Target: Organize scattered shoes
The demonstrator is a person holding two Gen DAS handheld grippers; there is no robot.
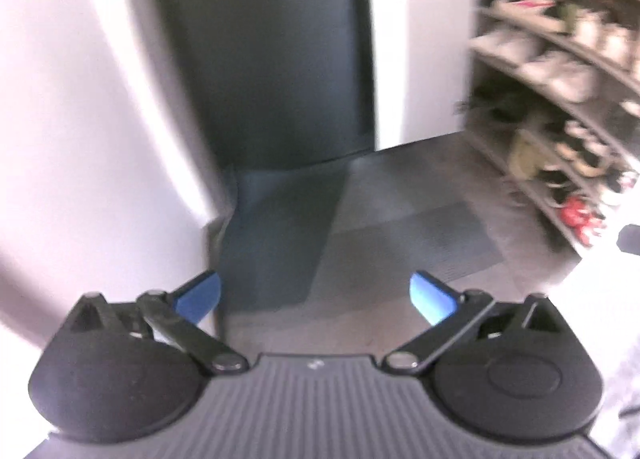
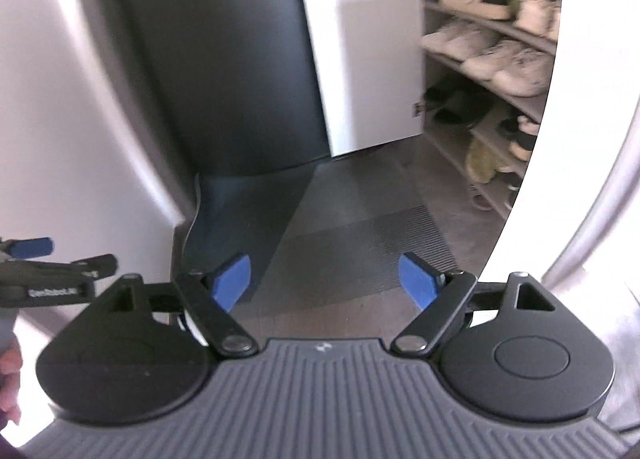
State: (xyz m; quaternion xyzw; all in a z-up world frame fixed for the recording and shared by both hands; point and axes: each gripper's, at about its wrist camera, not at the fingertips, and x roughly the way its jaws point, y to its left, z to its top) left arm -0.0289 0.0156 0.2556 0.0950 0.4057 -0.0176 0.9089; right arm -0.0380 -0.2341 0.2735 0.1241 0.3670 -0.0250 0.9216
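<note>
My left gripper [image 1: 315, 297] hangs open over a dark ribbed floor mat [image 1: 360, 227], with nothing between its blue pads. A shoe rack [image 1: 560, 71] at the right edge holds several pale sneakers [image 1: 556, 75] and a red pair [image 1: 580, 217] near the bottom; this view is blurred. My right gripper [image 2: 325, 281] is open too and empty, above the same mat [image 2: 340, 219]. Its view shows the shoe rack [image 2: 480, 71] at the right with white sneakers [image 2: 492, 53], a dark pair [image 2: 456, 105] and an olive shoe [image 2: 482, 163]. The left gripper [image 2: 32, 249] shows at that view's left edge.
A dark door [image 1: 264, 51] stands ahead, with white walls [image 1: 80, 119] at the left. A white open cabinet door [image 2: 360, 59] stands beside the rack. A white panel [image 2: 580, 139] curves in from the right. A person's hand [image 2: 10, 371] shows at the lower left.
</note>
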